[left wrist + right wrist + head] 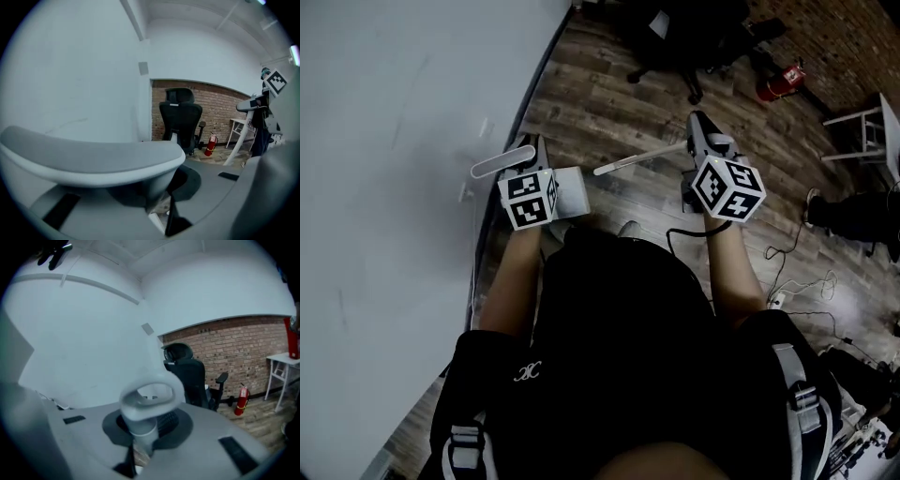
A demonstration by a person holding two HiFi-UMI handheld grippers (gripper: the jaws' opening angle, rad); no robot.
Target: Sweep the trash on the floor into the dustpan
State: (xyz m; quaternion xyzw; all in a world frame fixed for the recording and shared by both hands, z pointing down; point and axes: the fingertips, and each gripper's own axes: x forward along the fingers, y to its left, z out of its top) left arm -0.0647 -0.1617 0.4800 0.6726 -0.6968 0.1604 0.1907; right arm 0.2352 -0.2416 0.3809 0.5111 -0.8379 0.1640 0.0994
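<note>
My left gripper point(530, 152) is shut on a wide white dustpan handle point(501, 165), which lies across the jaws in the left gripper view point(93, 159). The white dustpan body point(573, 191) hangs just right of the marker cube. A thin white broom handle point(637, 157) is held in my right gripper point(701, 129), which is shut on it. Its looped end point(147, 398) sticks up between the jaws in the right gripper view. The broom head is hidden. No trash shows on the wooden floor point(609, 103).
A white wall point(384, 141) runs along the left. A black office chair point(675, 37) and a red fire extinguisher point(780, 80) stand ahead by a brick wall point(234, 348). A white stand point(862, 131) and floor cables point(797, 281) are on the right.
</note>
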